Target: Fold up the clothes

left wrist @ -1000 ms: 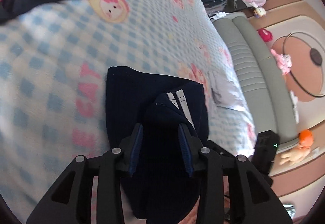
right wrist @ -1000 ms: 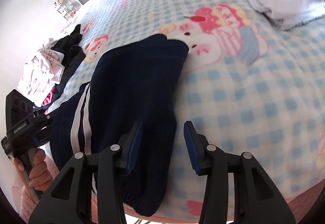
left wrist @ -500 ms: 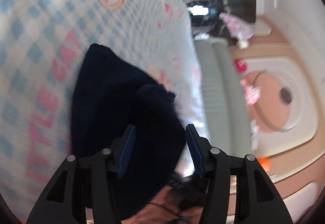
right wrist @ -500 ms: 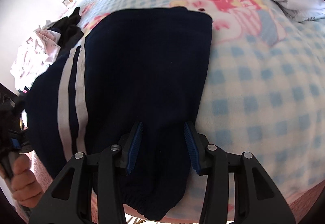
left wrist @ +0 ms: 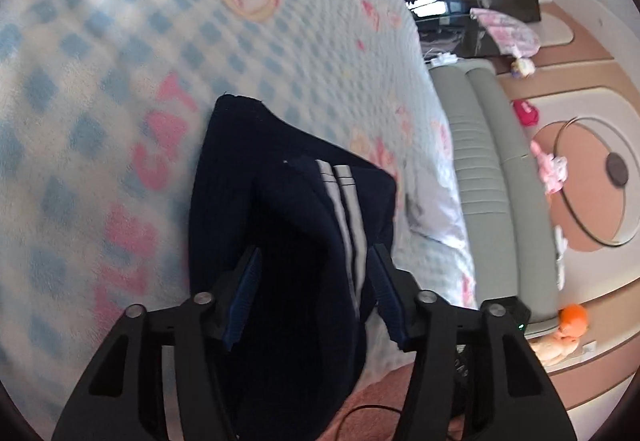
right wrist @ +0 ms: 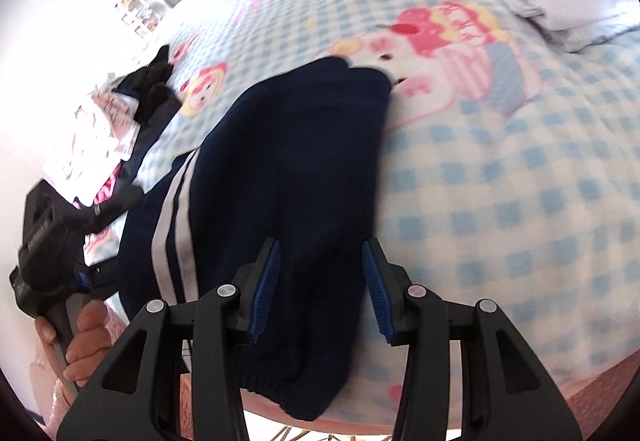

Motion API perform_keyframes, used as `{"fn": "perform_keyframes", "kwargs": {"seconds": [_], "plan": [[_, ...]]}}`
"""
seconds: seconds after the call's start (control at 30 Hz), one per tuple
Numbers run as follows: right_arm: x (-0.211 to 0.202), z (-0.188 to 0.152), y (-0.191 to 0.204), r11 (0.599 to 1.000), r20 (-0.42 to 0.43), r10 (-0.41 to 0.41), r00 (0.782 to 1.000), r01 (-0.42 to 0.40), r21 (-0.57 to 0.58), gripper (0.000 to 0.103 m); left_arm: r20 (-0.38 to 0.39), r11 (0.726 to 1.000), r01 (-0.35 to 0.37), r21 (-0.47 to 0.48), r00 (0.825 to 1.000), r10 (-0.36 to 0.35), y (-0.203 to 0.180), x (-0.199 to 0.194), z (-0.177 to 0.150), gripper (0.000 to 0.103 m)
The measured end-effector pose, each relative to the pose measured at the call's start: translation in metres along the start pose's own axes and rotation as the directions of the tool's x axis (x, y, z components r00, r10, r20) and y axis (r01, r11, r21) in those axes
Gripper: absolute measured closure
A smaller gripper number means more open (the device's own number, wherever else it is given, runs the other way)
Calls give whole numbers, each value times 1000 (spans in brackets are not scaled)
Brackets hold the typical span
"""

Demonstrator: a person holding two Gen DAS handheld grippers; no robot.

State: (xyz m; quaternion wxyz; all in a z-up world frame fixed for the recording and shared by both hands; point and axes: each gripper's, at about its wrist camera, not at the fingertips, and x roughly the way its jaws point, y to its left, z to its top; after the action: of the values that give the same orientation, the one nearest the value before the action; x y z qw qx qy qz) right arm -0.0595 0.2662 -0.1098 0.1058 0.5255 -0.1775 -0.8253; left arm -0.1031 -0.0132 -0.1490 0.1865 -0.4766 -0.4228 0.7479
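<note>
1. The navy trousers (right wrist: 288,177) lie folded on the bed near its front edge, on a blue-and-white checked blanket (right wrist: 520,181) printed with pink cartoon figures; two white side stripes (right wrist: 172,233) run along the left flank of the fabric, and the elastic cuff end hangs over the bed's edge toward the camera
2. In the left wrist view the same trousers (left wrist: 248,201) show a folded-over flap with the white stripes (left wrist: 344,209) on top, its far corner reaching the pink lettering (left wrist: 160,145) on the blanket
3. The left gripper (left wrist: 316,297) is over the near end of the trousers, its jaws closing with the dark fabric between them; a gap shows between the blue pads and the cloth, so the pads do not press on it
4. The right gripper (right wrist: 320,293) stands with its jaws apart over the near part of the trousers; fabric lies below and between the blue pads (right wrist: 266,289), but I cannot tell whether they touch it
5. At the left edge of the right wrist view, a hand (right wrist: 80,345) holds the handle of the left gripper's black body
6. Further out, a heap of other clothes (right wrist: 120,121), black and white with some pink, lies on the bed's far left side, and a pale folded garment (right wrist: 568,5) sits at the upper right
7. Beside the bed in the left wrist view runs a grey-green padded bench (left wrist: 488,169), and beyond it a floor with small pink toys (left wrist: 552,165) and an orange toy (left wrist: 572,317)
</note>
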Motion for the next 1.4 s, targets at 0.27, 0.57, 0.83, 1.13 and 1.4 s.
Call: {"fn": "perform_keyframes", "kwargs": {"seconds": [0.27,0.57,0.83,1.13,1.4], "plan": [[-2,4,-14,999,-14,-25,1000,25,31,59,216,918,-267,294,954,209,-58,-25,13,100],[11,3,-12,999,-29,-38,999,39,28,59,191,832,-511,217,858,477,-24,-26,9,60],[26,51,-20,983,24,-182,983,182,-2,59,175,833,-312,456,950,260,-75,-1,11,70],[47,82,1,994,-23,23,999,-25,-105,57,23,812,-347,470,924,381,-66,74,-8,75],[49,56,57,937,-95,133,987,-156,-311,56,6,822,-352,448,920,391,-62,61,-10,72]]}}
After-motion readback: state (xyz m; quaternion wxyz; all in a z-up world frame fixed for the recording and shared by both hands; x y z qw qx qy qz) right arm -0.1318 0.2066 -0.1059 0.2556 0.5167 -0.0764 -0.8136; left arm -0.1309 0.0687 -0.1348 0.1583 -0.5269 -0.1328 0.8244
